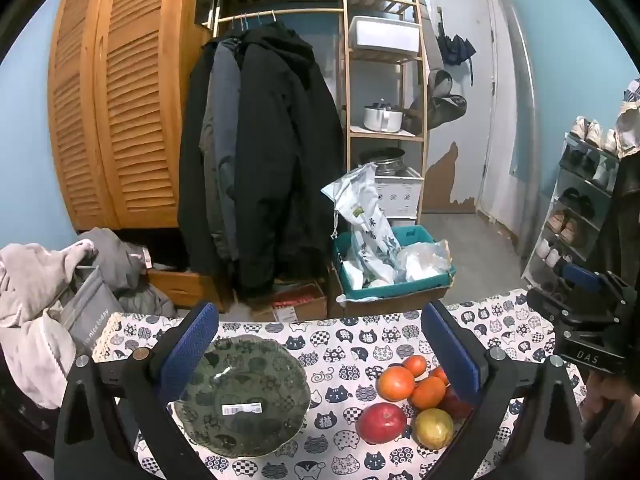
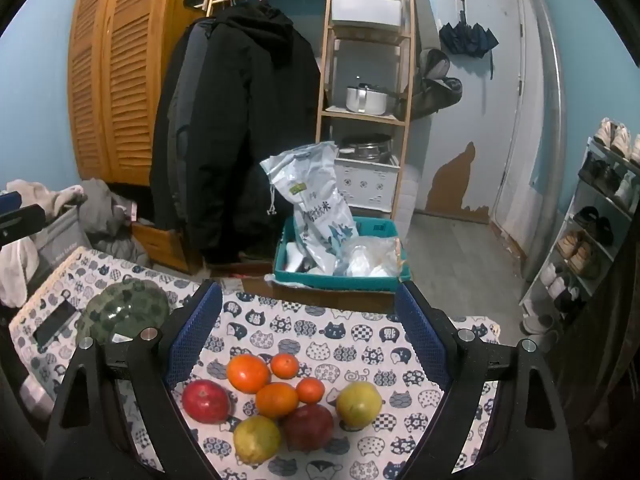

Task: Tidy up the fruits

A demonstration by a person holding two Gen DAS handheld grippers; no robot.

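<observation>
**Both grippers wide open above the fruit pile**

Here we are over the bench [image 2: 360,332], dressed in its cat-print cloth. The right gripper [image 2: 310,328] hangs over the fruit with its blue-padded fingers [image 2: 192,334] spread wide, nothing between them. Right below sits the cluster: a large orange [image 2: 248,373] at the back with a small orange [image 2: 285,365] just beside it, a third orange [image 2: 277,399] in the middle touching a fourth, smaller orange [image 2: 310,390]. A bright red apple [image 2: 205,401] lies on the left of the pile, a darker red apple [image 2: 308,427] at the front, a yellow-green fruit [image 2: 257,439] nearest the camera, and another yellow-green fruit [image 2: 359,403] off to the right, slightly apart from the rest.

Over to the left gripper [image 1: 320,340] — fingers [image 1: 188,350] also fully parted, gripping nothing. It hovers above the green glass bowl [image 1: 240,364], which stands on the cloth to the left of the fruit, a barcode sticker [image 1: 242,409] showing on it. No fruit lies in the bowl. Its right finger hides part of the pile.

Behind the bench, a teal bin [image 2: 340,276] holds a white printed bag [image 2: 316,204].
</observation>
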